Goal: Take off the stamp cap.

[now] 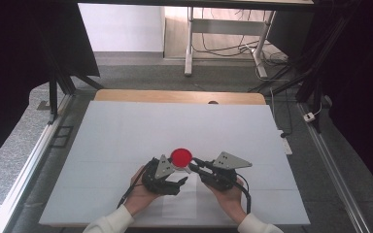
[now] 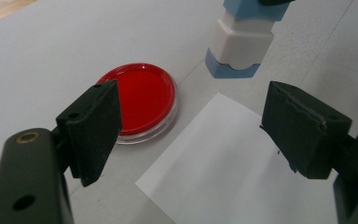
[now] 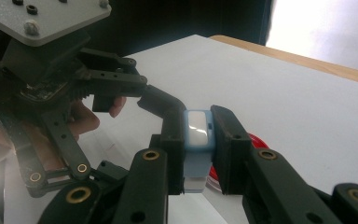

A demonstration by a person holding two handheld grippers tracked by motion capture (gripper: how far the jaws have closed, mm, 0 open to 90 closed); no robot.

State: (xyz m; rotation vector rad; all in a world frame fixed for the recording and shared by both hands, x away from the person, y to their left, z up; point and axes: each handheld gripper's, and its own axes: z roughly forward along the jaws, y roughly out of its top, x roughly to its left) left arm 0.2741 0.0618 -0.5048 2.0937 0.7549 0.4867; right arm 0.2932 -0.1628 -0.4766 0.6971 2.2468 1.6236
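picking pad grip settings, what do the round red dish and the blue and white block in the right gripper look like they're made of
Round red dish: seemingly clear, glossy plastic over a red fill; the see-through rim catches light.
Blue and white block: probably moulded hard plastic with a smooth, slightly shiny finish, rounded edges and a glint on top, clamped in the right gripper.

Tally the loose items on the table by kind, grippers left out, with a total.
Red dish: 1
Stamp, white and blue: 1
Paper sheet: 1
Total: 3
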